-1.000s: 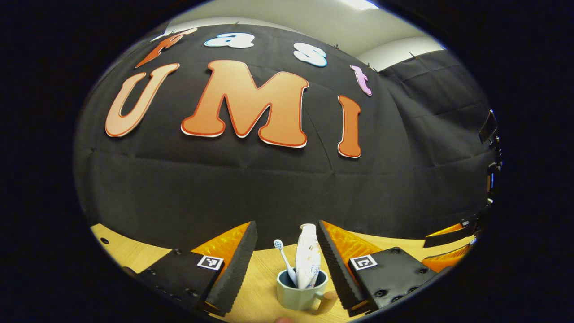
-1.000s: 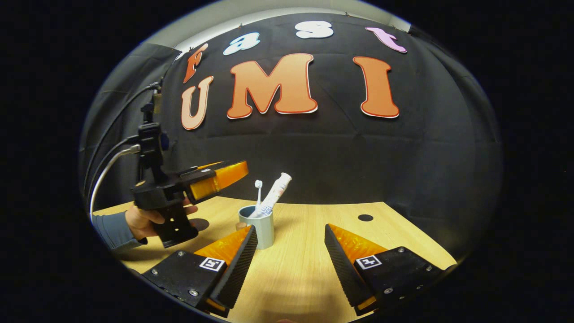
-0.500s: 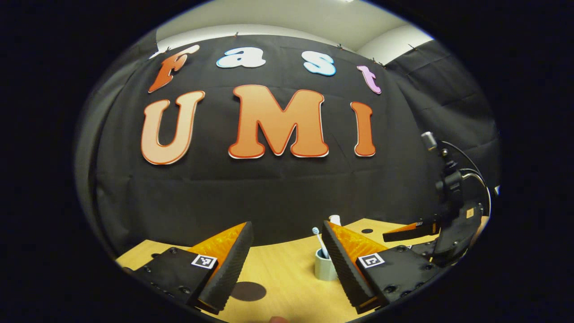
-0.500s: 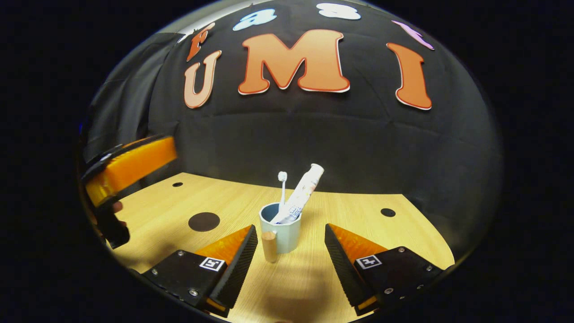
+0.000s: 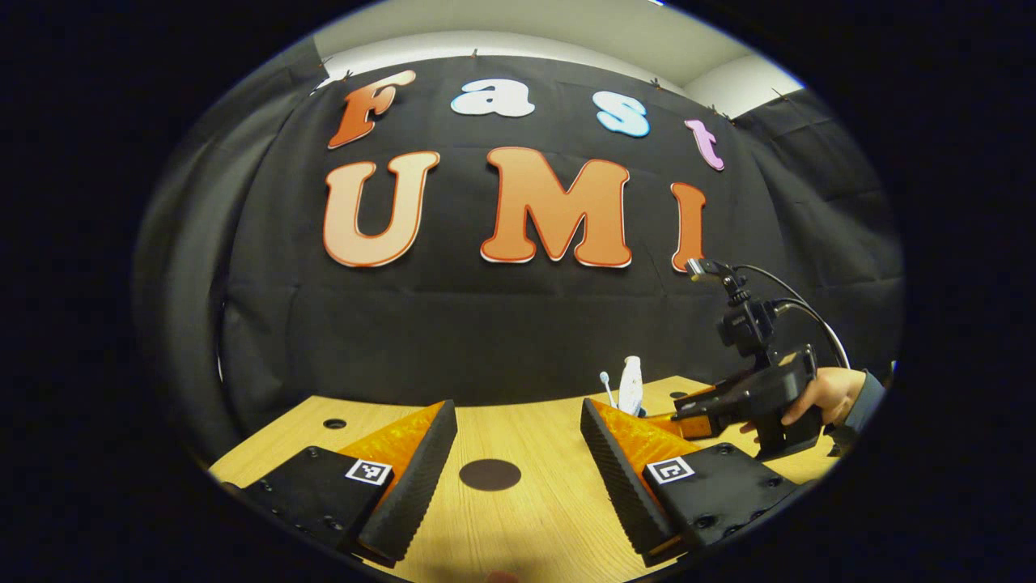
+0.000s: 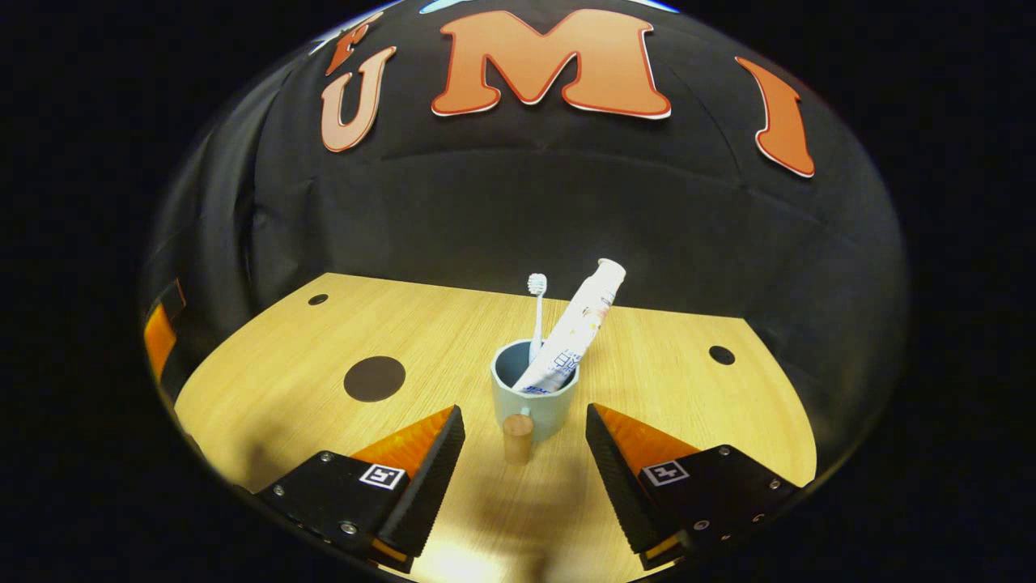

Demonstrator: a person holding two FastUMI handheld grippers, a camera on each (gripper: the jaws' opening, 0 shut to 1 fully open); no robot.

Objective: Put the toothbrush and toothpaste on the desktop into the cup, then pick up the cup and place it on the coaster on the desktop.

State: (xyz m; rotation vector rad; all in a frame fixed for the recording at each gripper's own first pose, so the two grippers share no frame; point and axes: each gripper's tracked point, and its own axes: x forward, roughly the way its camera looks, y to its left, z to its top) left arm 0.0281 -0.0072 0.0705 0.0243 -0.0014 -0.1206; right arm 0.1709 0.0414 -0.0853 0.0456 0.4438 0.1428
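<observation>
A pale blue-green cup [image 6: 534,397] stands upright on a light wooden desktop [image 6: 664,380] in the right gripper view, near the middle of the surface. Inside it stand a white toothbrush [image 6: 537,312], bristles up, and a white toothpaste tube [image 6: 576,328] that leans to the right with its cap at the top. The cup's handle (a short, wood-coloured stub) [image 6: 518,438] points toward the camera. The right gripper [image 6: 524,433] is low over the desktop with its jaws spread wide apart; the handle sits just between the two fingertips, and neither finger touches the cup. To the left of the cup, well apart from it, a dark round coaster [image 6: 374,378] lies flat on the wood. In the left gripper view, the left gripper [image 5: 518,425] is also wide open and holds nothing; the same coaster [image 5: 490,474] lies on the desktop between its two fingers, a little ahead of them. Farther off to the right in that view, the tops of the toothbrush [image 5: 605,384] and the toothpaste tube [image 5: 630,384] rise behind the left gripper's right finger, and a hand [image 5: 825,394] holds the right gripper [image 5: 688,409] beside them, with cables arching from its top.
</observation>
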